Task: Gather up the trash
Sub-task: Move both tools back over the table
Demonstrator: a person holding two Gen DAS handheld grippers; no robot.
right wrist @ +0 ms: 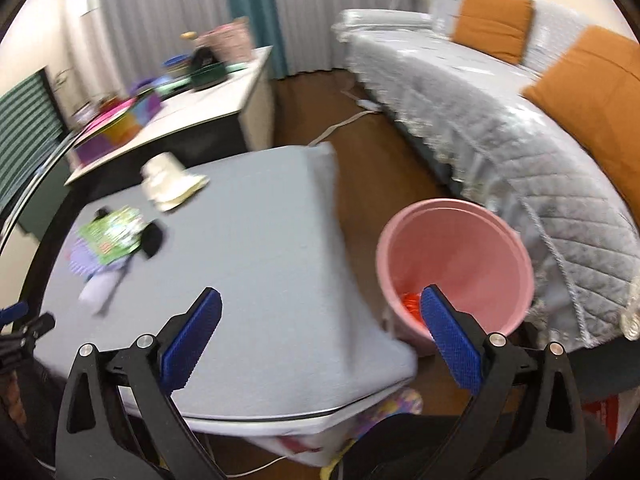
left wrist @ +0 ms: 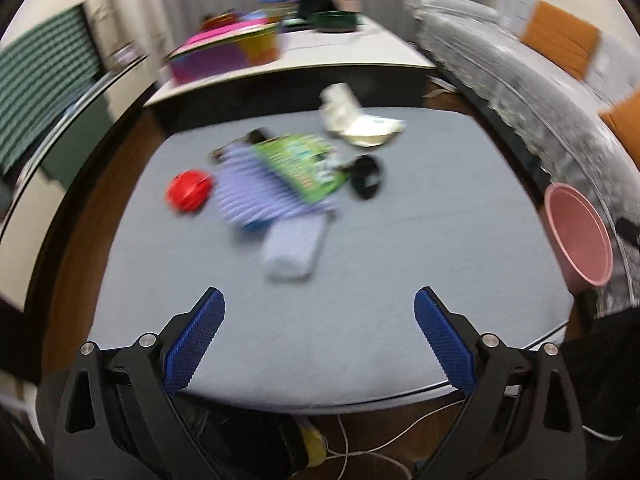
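Eyeing the light, crushable green wrapper point(left wrist: 300, 166) at twelve o'clock, we'd pinch its edge; both the left gripper point(left wrist: 320, 336) and right gripper point(right wrist: 322, 334) are spread wide, empty.

My tabletop point(left wrist: 400, 240) wears a plain pale grey cloth. On it I see a bright red crumpled piece point(left wrist: 188, 191) at the left, a lilac cloth with fine white stripes point(left wrist: 256, 196) beside it, and a green printed packet point(left wrist: 300, 164) with small white and red patches lying over that. A black object point(left wrist: 366, 176) sits just right of the packet, and farther off a cream-white paper cup point(left wrist: 340, 106). The bucket point(right wrist: 460, 248) at the right is pink, with something red point(right wrist: 412, 306) inside. Both grippers' pads are blue with a fine dotted texture on black frames. The sofa cover point(right wrist: 500, 152) is quilted silver-grey with orange cushions point(right wrist: 494, 22). The floor point(right wrist: 316, 108) is brown wood.
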